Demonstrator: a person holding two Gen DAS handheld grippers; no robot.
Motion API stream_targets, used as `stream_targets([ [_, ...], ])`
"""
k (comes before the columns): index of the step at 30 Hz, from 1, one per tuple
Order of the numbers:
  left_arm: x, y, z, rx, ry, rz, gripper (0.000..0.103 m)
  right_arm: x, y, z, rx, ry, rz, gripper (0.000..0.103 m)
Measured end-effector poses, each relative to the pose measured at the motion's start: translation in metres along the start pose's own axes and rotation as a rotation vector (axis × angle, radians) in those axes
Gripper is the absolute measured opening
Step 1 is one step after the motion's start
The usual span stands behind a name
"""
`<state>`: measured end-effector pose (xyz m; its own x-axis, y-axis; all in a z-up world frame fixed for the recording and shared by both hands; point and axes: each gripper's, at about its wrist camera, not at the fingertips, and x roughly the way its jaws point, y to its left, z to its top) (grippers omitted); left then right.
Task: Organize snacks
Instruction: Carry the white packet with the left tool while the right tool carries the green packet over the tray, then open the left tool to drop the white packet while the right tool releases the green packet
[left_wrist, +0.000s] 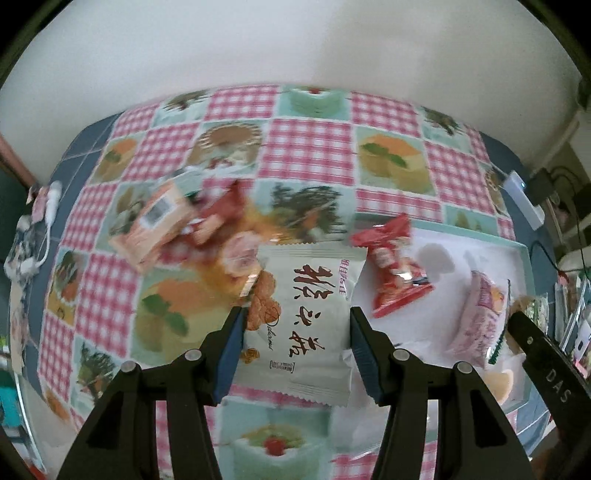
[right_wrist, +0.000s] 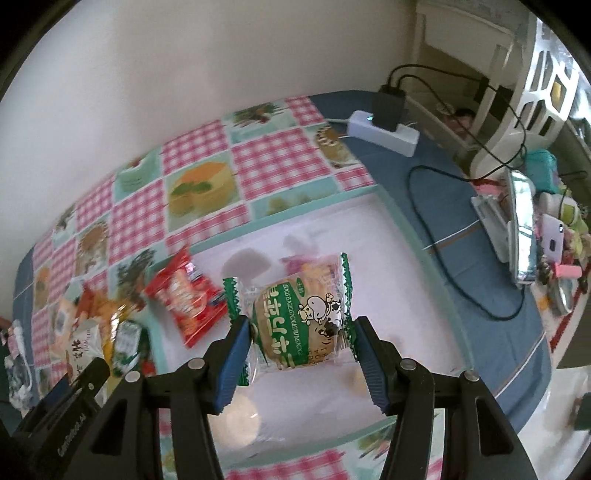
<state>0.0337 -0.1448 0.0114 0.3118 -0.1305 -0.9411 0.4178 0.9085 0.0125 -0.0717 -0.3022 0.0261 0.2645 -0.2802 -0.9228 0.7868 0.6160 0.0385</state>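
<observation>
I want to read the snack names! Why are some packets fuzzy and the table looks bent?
Left wrist view: the white packet in the left gripper is sharp, the orange packet behind is smeared by motion blur. Right wrist view: the green packet in the right gripper is clear, the tablecloth blurs. Both fisheye lenses curve the edges.

Right gripper (right_wrist: 301, 334): blue-padded fingers (right_wrist: 236, 358) pressing both sides of a green-and-clear biscuit packet (right_wrist: 295, 321), holding it above a white tray (right_wrist: 406, 280) with a mint rim. Red snack packet (right_wrist: 188, 299): lying at the tray's left edge. Further packets (right_wrist: 92, 321): piling up on the checked tablecloth (right_wrist: 207, 162), lower left. White power strip (right_wrist: 384, 131) with a black plug: sitting beyond, on blue cloth.
</observation>
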Motion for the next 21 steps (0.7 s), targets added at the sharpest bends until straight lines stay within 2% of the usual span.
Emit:
stream_targets([
  [10,0.025,-0.068,0.009,0.1,0.026,0.002,0.058,0.022,-0.039,0.023,0.043,-0.009,-0.09,0.06],
  [21,0.04,-0.096,0.005,0.13,0.043,-0.009,0.058,0.029,-0.076,0.028,0.125,-0.03,-0.186,0.06],
])
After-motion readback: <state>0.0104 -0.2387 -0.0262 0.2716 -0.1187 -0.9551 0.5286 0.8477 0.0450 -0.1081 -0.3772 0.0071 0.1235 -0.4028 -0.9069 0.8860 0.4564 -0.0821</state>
